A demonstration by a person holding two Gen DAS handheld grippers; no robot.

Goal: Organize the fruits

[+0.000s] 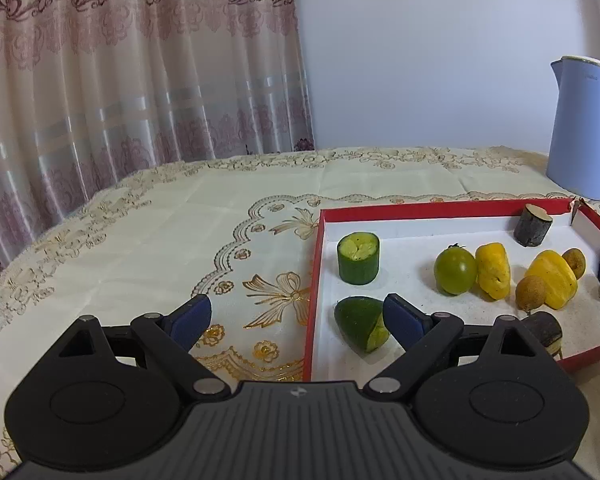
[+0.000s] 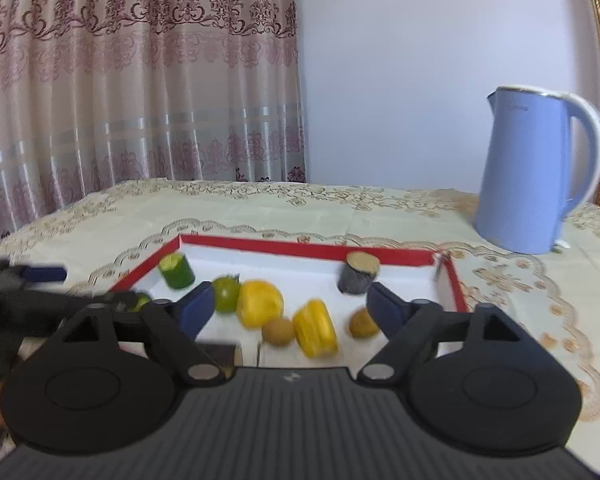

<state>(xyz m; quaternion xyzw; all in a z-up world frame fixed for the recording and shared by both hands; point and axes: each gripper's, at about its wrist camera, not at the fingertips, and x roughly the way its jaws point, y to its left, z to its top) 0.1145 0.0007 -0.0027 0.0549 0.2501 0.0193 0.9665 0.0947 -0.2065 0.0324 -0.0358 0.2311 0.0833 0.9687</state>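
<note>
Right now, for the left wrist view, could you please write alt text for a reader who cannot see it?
A red-rimmed white tray on a patterned tablecloth holds cut green, yellow and brown fruit pieces. The left gripper is open and empty, its right finger beside a green wedge. A blue kettle stands behind.

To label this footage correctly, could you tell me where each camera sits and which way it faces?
Left wrist: rides the left gripper, jaws open, looking forward and slightly down over the red tray's left corner and tablecloth toward the curtain.
Right wrist: rides the right gripper, jaws open and empty, facing the tray head-on, the blue kettle behind; the other gripper's dark body shows blurred at left.
Shared: tray, cucumber piece, green tomato, kettle, curtain.
</note>
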